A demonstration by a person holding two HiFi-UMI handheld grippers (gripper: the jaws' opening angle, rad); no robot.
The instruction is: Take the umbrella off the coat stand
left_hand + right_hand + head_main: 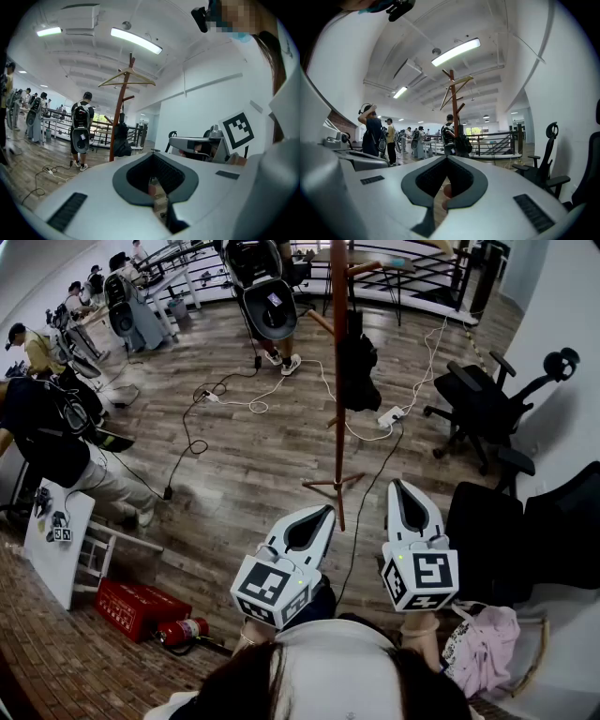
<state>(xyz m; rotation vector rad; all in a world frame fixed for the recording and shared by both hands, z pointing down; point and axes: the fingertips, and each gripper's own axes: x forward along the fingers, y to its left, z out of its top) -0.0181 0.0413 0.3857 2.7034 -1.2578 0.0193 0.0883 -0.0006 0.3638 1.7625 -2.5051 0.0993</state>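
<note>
Both grippers are low, side by side and empty. The left gripper has its jaws pressed together with nothing between them. The right gripper is the same, tips meeting on nothing. Behind and right of the right jaws lies a crumpled pink cloth. Behind and left of the left jaws are a flat red box and a red fire extinguisher lying on its side. Close on the right of the right jaws stand black swivel office chairs, against a white wall, so that side is tight. Just ahead of both jaw tips is the spread foot of the reddish-brown wooden coat stand, and a thin black cable runs past it between the grippers. The black folded umbrella hangs high on the pole's right side, ahead of the jaws and untouched. Beyond it, a white power strip and white cords lie on the plank floor. The floor is open left of the stand. Far off are a person wearing a black back rig and a railing.
</note>
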